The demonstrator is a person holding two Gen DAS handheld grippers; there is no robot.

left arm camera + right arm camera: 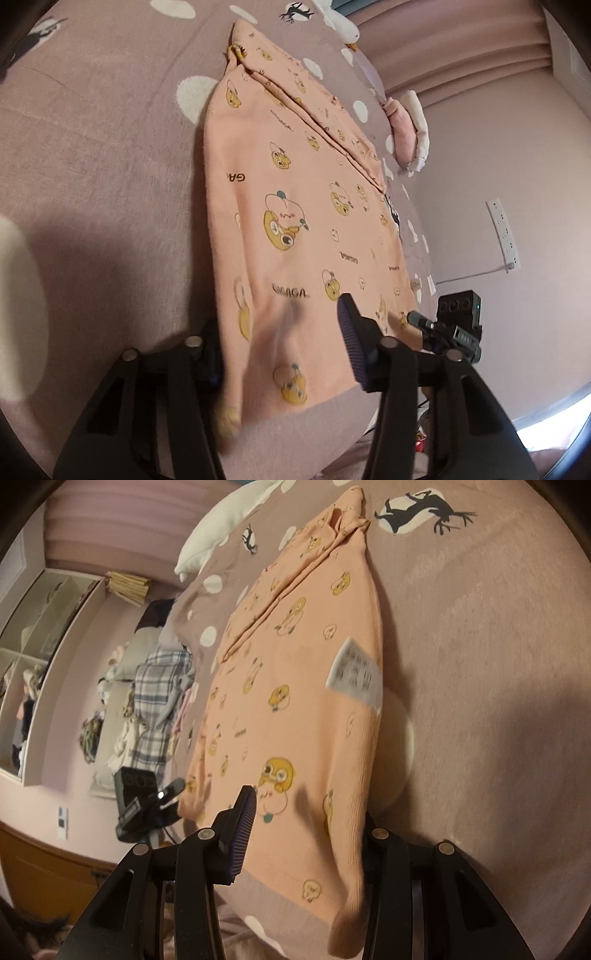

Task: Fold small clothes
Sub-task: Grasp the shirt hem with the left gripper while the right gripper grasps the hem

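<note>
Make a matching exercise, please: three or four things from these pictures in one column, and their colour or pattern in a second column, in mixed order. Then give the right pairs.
Things:
1. garment lying on the bed
2. bedspread
3. pillow at the far end of the bed
4. label on the garment

Colour or pattern:
A. plain white
B. white with dark print
C. peach with yellow cartoon figures
D. mauve with white spots and black deer shapes

Right pairs: 1-C, 2-D, 3-A, 4-B
</note>
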